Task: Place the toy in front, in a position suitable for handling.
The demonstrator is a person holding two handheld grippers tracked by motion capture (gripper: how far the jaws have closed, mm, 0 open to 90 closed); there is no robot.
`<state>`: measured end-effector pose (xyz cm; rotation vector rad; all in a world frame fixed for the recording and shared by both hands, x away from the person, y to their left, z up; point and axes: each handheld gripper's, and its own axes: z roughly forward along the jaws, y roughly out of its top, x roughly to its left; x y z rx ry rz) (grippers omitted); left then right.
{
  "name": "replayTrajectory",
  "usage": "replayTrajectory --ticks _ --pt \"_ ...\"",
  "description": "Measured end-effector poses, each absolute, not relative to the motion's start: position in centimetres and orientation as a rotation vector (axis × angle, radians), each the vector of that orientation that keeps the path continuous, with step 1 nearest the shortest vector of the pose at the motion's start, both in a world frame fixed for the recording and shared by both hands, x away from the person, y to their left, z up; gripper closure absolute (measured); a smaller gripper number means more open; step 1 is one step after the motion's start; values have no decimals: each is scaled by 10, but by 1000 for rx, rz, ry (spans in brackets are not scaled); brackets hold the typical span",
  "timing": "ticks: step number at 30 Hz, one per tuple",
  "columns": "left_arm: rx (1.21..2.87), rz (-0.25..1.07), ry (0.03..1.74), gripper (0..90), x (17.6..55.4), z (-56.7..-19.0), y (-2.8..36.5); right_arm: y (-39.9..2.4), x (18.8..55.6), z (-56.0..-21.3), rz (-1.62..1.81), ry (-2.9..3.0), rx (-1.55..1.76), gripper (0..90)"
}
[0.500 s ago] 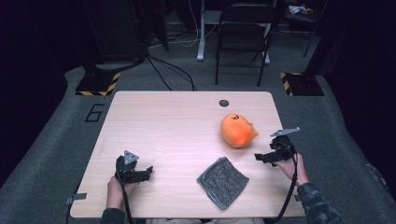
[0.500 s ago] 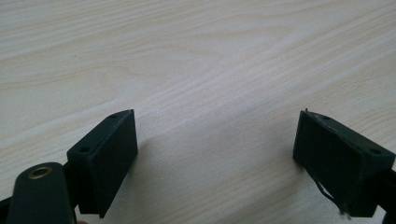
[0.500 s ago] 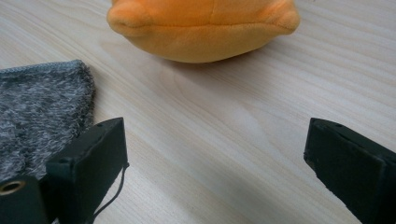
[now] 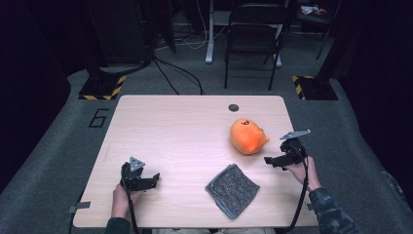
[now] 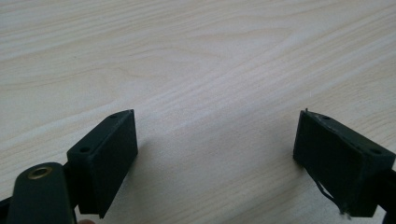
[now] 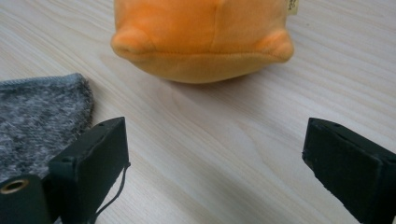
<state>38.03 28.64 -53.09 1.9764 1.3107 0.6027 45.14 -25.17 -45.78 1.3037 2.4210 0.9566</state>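
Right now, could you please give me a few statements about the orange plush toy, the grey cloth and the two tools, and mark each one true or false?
1. The round orange plush toy lies on the light wooden table. True.
2. The right tool is clamped on the plush toy. False: its jaws stand open and apart from the toy, which lies ahead of them in the right gripper view.
3. The folded grey knitted cloth lies near the table's front edge, between the two tools. True.
4. The left tool holds the cloth. False: its jaws are open over bare wood.
5. The plush toy rests on top of the cloth. False: bare table shows between them.
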Motion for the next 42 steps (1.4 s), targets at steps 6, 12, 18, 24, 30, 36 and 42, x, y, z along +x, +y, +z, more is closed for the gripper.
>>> replayTrajectory --ticks 6,12,18,24,30,36,42 --pt "1977 602 1310 133 380 -531 286 -248 455 -452 972 2409 1288 62" --pt "1979 602 1308 133 381 -531 287 -241 460 -439 1023 2365 1281 66" --pt "1990 596 1304 132 381 -530 287 -234 469 -431 1055 2344 1262 68" --pt "1990 596 1304 132 381 -530 287 -225 478 -427 1072 2325 1259 82" --pt "2001 586 1302 132 381 -530 288 -215 489 -430 1065 2317 1250 130" --pt "2002 585 1299 132 381 -530 288 -209 496 -432 1068 2319 1266 172" --pt "2002 585 1299 132 381 -530 288 -207 505 -442 1021 2339 1293 336"
